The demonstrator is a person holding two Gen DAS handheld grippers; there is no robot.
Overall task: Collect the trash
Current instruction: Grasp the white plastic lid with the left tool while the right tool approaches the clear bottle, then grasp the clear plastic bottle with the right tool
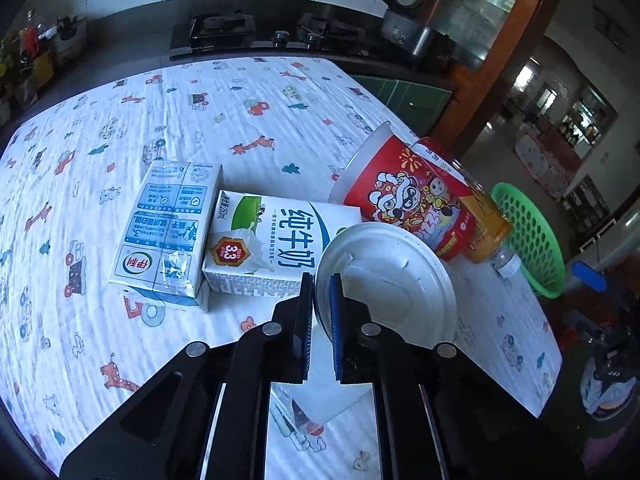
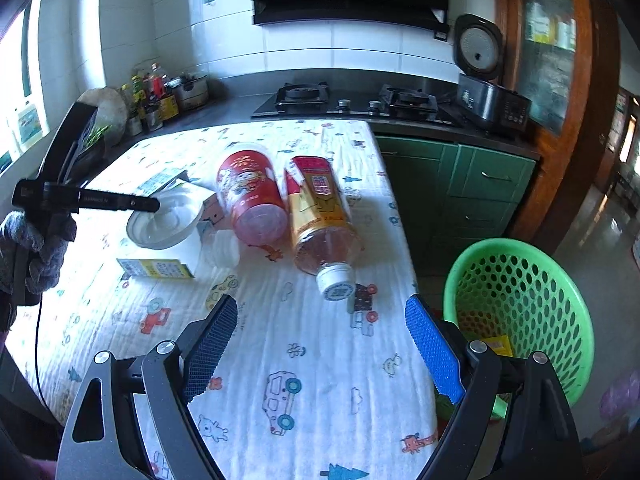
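Kitchen bench [image 1: 248, 92] under a white cartoon-print cloth, trash bunched toward its right edge. Nearest you: your left tool [image 1: 321, 312] is pressed together on the rim of the white lid [image 1: 392, 276], pinching its near edge so it tilts up off the cloth; judging by the task, that is a pick for the bin. A flat white paper lies under the tool. Your right tool [image 2: 320, 344] is spread wide, nothing between the pads, hovering over bare cloth short of the bottle [image 2: 320, 216], probably lined up for its cap end.

Next out: two milk cartons [image 1: 276, 240] lying flat, side by side, touching. Red cup [image 1: 404, 196] on its side, bottle just beside it, cap toward the bench edge. Green basket [image 2: 520, 304] sits off the right edge, lower than the bench, a yellow scrap already inside, so drops go there.

Far: hob, rice cooker with lid up, condiment bottles by the window, green cabinets, white tile.
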